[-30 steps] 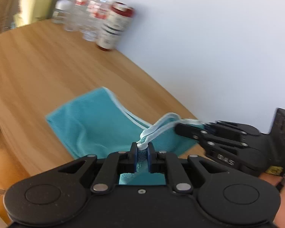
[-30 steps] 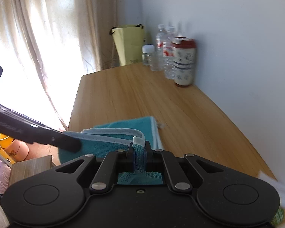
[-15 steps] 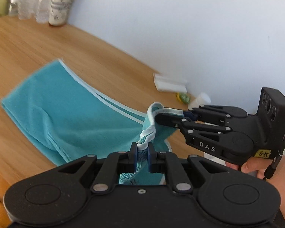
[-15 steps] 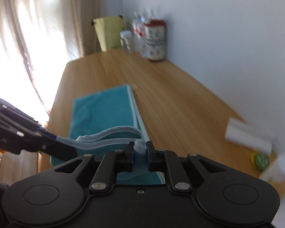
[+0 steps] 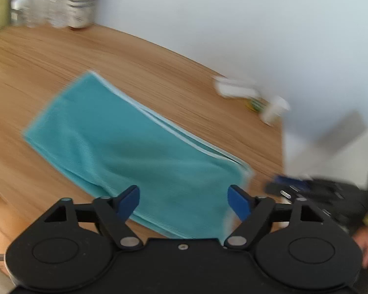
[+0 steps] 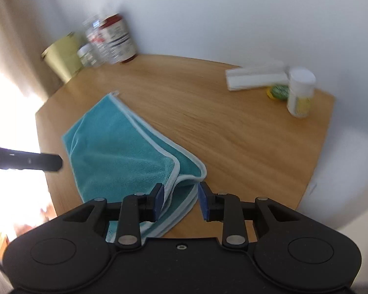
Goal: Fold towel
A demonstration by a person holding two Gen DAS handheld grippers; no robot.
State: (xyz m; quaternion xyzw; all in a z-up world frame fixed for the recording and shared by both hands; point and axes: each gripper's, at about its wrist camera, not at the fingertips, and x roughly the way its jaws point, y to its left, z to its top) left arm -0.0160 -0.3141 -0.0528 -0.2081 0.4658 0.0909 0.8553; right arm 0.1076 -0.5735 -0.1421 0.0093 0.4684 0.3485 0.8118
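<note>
A teal towel [image 5: 125, 144] with a pale border lies folded flat on the wooden table [image 5: 49, 56]. In the right wrist view the towel [image 6: 120, 147] shows two layers, its top corner curled back near the fingers. My left gripper [image 5: 184, 202] hovers open over the towel's near edge, holding nothing. My right gripper [image 6: 180, 201] is also open, with the towel's near corner lying below its gap. The left view catches the right gripper [image 5: 306, 191] blurred at the right edge; the left gripper [image 6: 24, 162] pokes in at the left of the right wrist view.
Water bottles and a red-capped jar [image 6: 115, 39] stand at the far corner beside a yellow-green bag [image 6: 61, 58]. A white folded packet [image 6: 255, 77], a small green item [image 6: 278, 91] and a white bottle [image 6: 300, 91] sit by the wall. A bright curtained window is at the left.
Both grippers have let go of the towel's corners and now stand open. The carried half has been laid down on the other half, and both grippers have drawn back.
</note>
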